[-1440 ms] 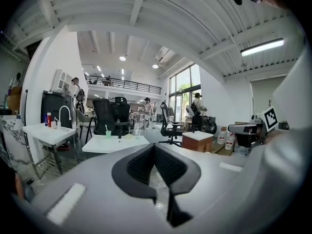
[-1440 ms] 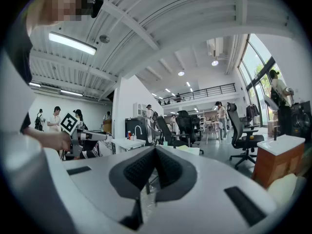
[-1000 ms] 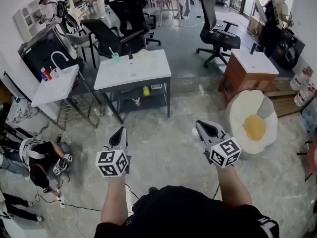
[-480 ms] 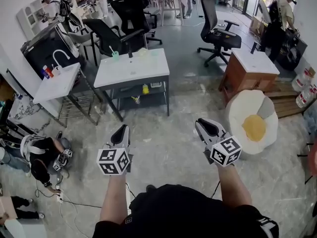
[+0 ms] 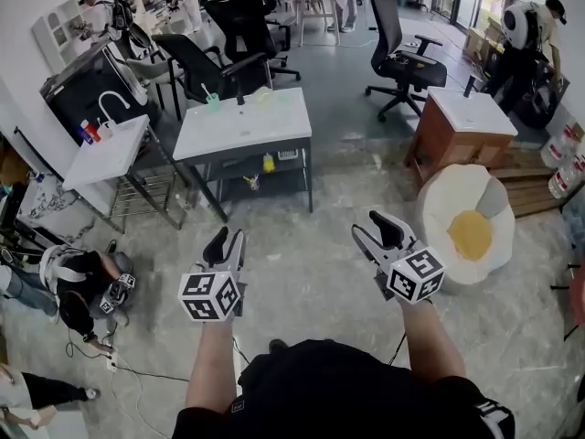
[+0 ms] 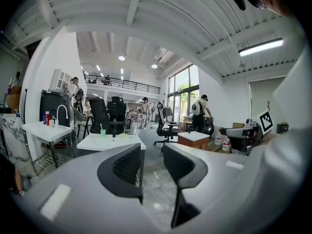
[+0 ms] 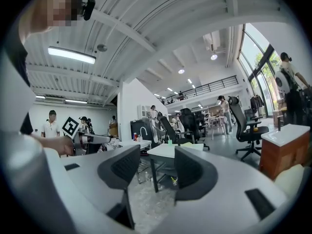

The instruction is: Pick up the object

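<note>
Grey marbled floor point(image 5: 311, 273) spreads beneath you in the head view. Your left gripper point(image 5: 226, 239) and right gripper point(image 5: 377, 229) hover well short of the white rectangular counter point(image 5: 247, 131). A small green cup point(image 5: 212, 103) stands near its far left corner, though which object you are to lift cannot be told. In the left gripper view, the jaws have just been opening and are released, with nothing between them. In the right gripper view, the jaws have likewise just parted and are empty, with the counter ahead.
</note>
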Available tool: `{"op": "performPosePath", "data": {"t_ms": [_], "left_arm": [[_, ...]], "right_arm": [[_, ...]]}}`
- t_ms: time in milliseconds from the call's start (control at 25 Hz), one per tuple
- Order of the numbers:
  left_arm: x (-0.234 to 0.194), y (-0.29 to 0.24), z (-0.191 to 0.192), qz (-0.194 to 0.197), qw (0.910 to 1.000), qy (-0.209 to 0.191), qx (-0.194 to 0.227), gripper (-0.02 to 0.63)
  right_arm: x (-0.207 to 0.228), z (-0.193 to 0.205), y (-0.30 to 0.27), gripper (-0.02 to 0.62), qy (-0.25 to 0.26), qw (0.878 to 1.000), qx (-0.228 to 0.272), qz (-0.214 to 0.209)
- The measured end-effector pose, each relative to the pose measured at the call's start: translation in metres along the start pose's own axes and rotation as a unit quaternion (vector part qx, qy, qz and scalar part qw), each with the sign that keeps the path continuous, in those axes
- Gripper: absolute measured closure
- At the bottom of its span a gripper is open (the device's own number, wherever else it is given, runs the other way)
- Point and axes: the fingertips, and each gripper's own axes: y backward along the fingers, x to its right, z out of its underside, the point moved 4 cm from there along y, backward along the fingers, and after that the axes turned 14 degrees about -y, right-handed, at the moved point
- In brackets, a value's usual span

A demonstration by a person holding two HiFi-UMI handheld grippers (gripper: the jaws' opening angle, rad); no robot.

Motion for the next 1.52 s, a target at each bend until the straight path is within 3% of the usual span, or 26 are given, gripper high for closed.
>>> {"op": "performPosePath", "data": {"t_ms": [560,1160,1520], "left_arm": [[0.013,-0.009,0.001,0.000,0.9999,0.009,-0.011,0.288],[0.020,-0.046,0.009,0.016,0.9995,0.006,-0.025,0.265],[-0.015,-0.121,0.023,0.032,0.9990,0.012,-0.030,0.265]], "right_arm": [[0.017,0.005,0.014,0.284,-0.016,1.000,-0.005,0.010],[0.047,0.016,0.010,0.281,-0.030,0.999,-0.028,0.015],[0.095,0.011,-0.042,0.282,-0.033,0.998,-0.036,0.047]]}}
